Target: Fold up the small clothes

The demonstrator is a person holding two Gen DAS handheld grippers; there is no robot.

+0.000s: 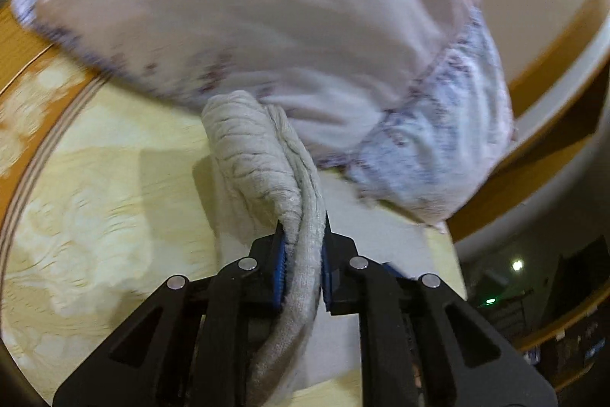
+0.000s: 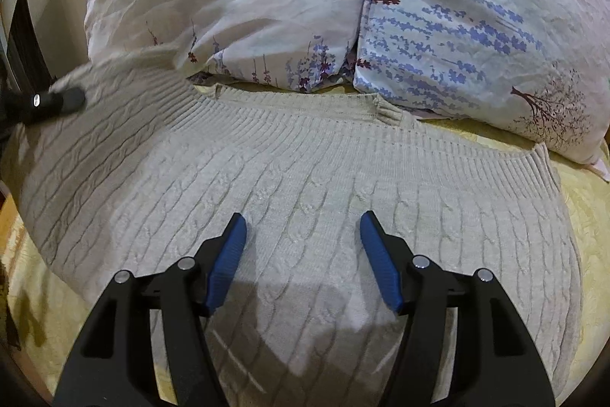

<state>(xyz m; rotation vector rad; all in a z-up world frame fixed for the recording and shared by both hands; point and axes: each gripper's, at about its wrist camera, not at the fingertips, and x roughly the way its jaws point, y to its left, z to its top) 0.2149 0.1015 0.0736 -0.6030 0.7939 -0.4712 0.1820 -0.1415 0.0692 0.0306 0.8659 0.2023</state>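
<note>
A pale grey cable-knit sweater [image 2: 297,178] lies spread flat on a yellow bedspread, its ribbed hem toward the pillows. My right gripper [image 2: 303,227] is open and empty, hovering just above the middle of the sweater. My left gripper [image 1: 303,235] is shut on a bunched part of the sweater [image 1: 259,155] and holds it lifted off the bed. In the right wrist view the left gripper [image 2: 57,102] shows as a black tip at the sweater's far left edge.
Two floral pillows [image 2: 457,25] lie right behind the sweater; they also show blurred in the left wrist view [image 1: 267,25]. The yellow patterned bedspread [image 1: 95,197] has a wooden bed edge [image 1: 23,37] at the left. A dark room lies beyond at the right.
</note>
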